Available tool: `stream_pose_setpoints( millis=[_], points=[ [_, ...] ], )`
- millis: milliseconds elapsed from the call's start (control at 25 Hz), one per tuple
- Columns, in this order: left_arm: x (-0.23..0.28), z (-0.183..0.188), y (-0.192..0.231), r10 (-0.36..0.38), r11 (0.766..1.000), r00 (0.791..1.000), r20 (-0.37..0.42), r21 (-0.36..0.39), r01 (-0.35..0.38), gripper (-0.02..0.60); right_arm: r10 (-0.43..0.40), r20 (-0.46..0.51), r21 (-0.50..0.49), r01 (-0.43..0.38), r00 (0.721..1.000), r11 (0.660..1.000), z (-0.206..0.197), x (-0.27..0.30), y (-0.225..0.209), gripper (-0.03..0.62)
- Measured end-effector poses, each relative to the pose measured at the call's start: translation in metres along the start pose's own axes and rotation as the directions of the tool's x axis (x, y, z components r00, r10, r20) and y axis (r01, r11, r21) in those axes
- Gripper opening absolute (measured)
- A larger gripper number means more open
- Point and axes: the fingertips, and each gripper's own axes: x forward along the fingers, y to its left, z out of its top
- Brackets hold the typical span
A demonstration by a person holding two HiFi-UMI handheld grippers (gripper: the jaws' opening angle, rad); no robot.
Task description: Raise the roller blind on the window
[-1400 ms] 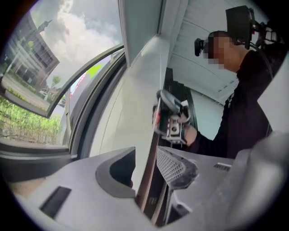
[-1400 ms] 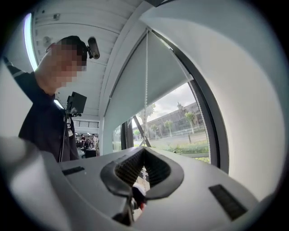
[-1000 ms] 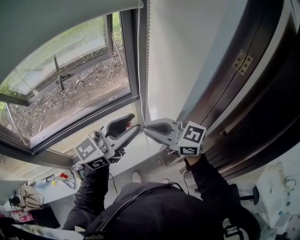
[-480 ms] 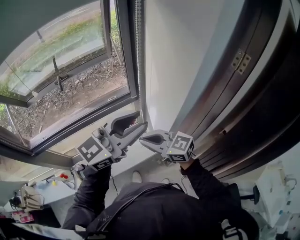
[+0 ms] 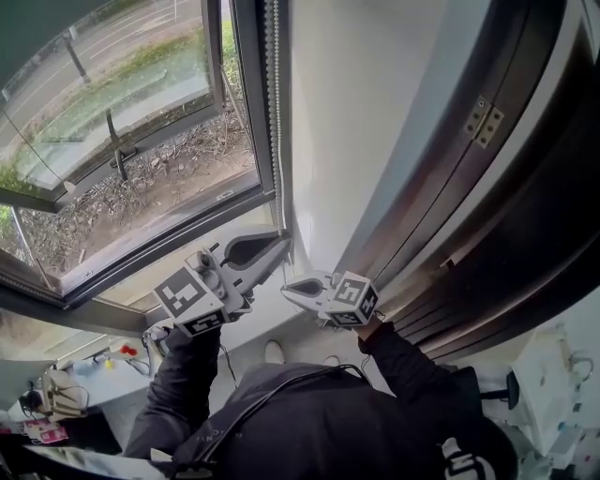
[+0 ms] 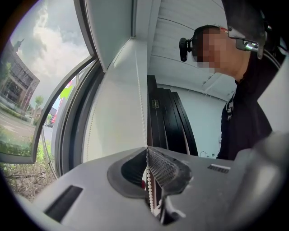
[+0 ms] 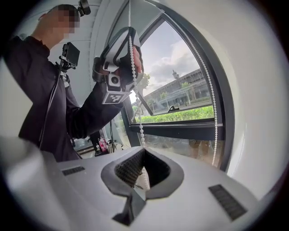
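The white bead chain (image 5: 275, 112) hangs down the window frame's right edge. Only a dark corner of the roller blind (image 5: 33, 23) shows at the top left of the head view. My left gripper (image 5: 280, 246) is closing on the chain, and its pads pinch the beads (image 6: 141, 103) at the jaw tips (image 6: 147, 149). Just below it, my right gripper (image 5: 287, 285) is shut on the same chain, whose beads (image 7: 141, 128) run into its jaws (image 7: 143, 150). The right gripper view shows the left gripper (image 7: 119, 56) higher up on the chain.
The window (image 5: 141, 141) has a tilted sash with a black handle (image 5: 117, 155). A white wall reveal (image 5: 375, 112) and dark wood panelling with a brass hinge (image 5: 486, 122) stand at the right. The white sill (image 5: 272, 314) lies under the grippers, and a cluttered desk (image 5: 56, 398) sits at the lower left.
My right gripper has pulled the chain downward. My left gripper was open, shifted onto the chain above the right one and closed on it. The blind's edge has risen.
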Motion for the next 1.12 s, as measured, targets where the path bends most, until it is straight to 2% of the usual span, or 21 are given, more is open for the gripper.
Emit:
stream_pose_setpoints(
  millis=[120,240,280,320,360,400,480,560,720,920,1000,1120],
  points=[
    [-0.001,0.000,0.001,-0.012,1.000,1.000,-0.011,-0.023,0.011,0.013,0.015,-0.017,0.002,-0.015,1.000,1.000,-0.001,-0.004,0.000,0.006],
    [-0.005,0.000,0.004,-0.025,0.999,0.998,0.051,-0.047,0.027,0.011,0.055,-0.031,-0.016,-0.055,0.998,0.998,-0.001,-0.010,0.003,0.009],
    [-0.005,-0.002,0.005,-0.018,0.998,0.998,0.057,-0.052,0.021,0.011,0.062,-0.025,-0.028,-0.063,0.998,0.998,0.002,-0.013,0.004,0.052],
    [-0.005,-0.008,0.007,-0.006,0.999,0.999,0.047,-0.042,0.008,0.011,0.074,-0.005,-0.033,-0.074,0.997,0.997,0.010,-0.018,0.005,0.158],
    [-0.005,-0.017,0.009,0.007,1.000,1.000,0.024,-0.027,-0.006,0.011,0.089,0.032,-0.029,-0.088,0.996,0.996,0.022,-0.025,0.007,0.222],
    [-0.004,-0.029,0.010,0.015,1.000,1.000,0.000,-0.024,-0.015,0.011,0.102,0.084,-0.024,-0.101,0.991,0.995,0.038,-0.034,0.009,0.241],
    [-0.004,-0.056,0.014,0.016,0.997,0.999,-0.027,-0.075,-0.018,0.011,0.111,0.197,-0.032,-0.106,0.974,0.994,0.078,-0.054,0.012,0.242],
    [-0.006,-0.084,0.017,0.018,0.991,0.999,-0.050,-0.133,-0.025,0.011,0.110,0.267,-0.073,-0.094,0.957,0.993,0.113,-0.072,0.016,0.256],
    [-0.005,-0.132,0.014,0.023,0.982,0.994,-0.108,-0.184,-0.042,0.011,0.103,0.324,-0.168,-0.050,0.941,0.985,0.163,-0.090,0.025,0.270],
    [0.004,-0.164,-0.005,-0.011,0.976,0.989,-0.147,-0.217,-0.022,0.011,0.090,0.405,-0.164,-0.025,0.910,0.986,0.212,-0.094,0.029,0.268],
    [0.007,-0.173,-0.011,-0.018,0.976,0.987,-0.161,-0.217,-0.017,0.011,0.086,0.418,-0.169,-0.015,0.905,0.985,0.223,-0.092,0.030,0.245],
    [0.008,-0.189,-0.016,-0.019,0.972,0.983,-0.182,-0.234,-0.025,0.011,0.071,0.429,-0.174,0.005,0.900,0.985,0.231,-0.093,0.029,0.161]
  ],
)
